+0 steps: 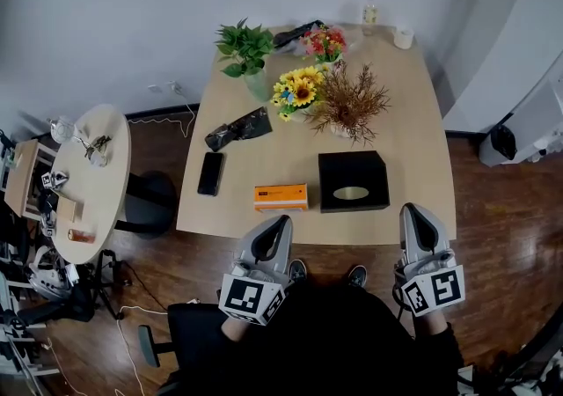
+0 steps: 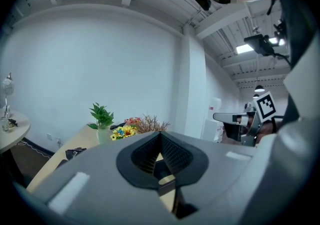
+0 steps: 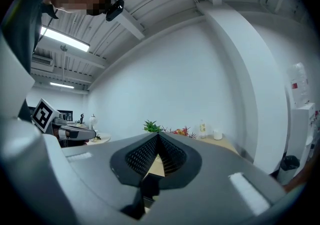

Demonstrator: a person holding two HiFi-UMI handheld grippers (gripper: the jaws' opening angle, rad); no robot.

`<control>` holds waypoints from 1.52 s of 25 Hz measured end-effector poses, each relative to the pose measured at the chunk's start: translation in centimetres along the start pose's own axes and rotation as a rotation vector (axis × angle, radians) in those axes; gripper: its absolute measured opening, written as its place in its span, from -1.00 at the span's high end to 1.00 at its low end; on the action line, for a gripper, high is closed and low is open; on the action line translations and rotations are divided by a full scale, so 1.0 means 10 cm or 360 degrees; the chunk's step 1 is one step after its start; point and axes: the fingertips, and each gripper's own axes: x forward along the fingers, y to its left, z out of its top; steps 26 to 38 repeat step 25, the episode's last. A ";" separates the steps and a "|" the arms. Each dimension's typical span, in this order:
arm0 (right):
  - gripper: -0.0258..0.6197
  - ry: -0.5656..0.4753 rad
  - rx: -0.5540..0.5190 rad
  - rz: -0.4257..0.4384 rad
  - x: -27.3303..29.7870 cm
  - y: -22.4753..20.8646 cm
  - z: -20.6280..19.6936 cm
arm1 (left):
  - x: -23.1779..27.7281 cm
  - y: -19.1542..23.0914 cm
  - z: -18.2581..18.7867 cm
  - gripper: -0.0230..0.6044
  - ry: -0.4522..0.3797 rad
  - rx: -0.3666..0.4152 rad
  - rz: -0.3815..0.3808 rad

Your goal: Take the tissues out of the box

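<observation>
Here, the black tissue box point(image 1: 353, 181) sits near the front edge of the table point(image 1: 413, 121), toward its right corner, with an orange box point(image 1: 281, 196) just beside it on the left. A phone point(image 1: 210, 173) lies by the left edge. Sunflowers point(image 1: 297, 89) and a dried plant point(image 1: 350, 102) stand behind the tissue box. My left tongs point(image 1: 282, 222) and right tongs point(image 1: 412, 209) hover just off the front edge, pointing roughly level, both pinched together and empty.
</observation>
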 end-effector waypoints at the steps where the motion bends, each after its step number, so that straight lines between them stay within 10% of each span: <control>1: 0.92 0.0005 -0.0011 -0.0004 0.00 0.01 0.00 | 0.00 0.00 -0.01 0.93 0.0003 -0.0002 -0.0003; 38: 0.92 0.0089 -0.0026 -0.0024 0.06 0.00 -0.13 | 0.13 0.01 -0.05 0.93 0.0041 0.0016 -0.0053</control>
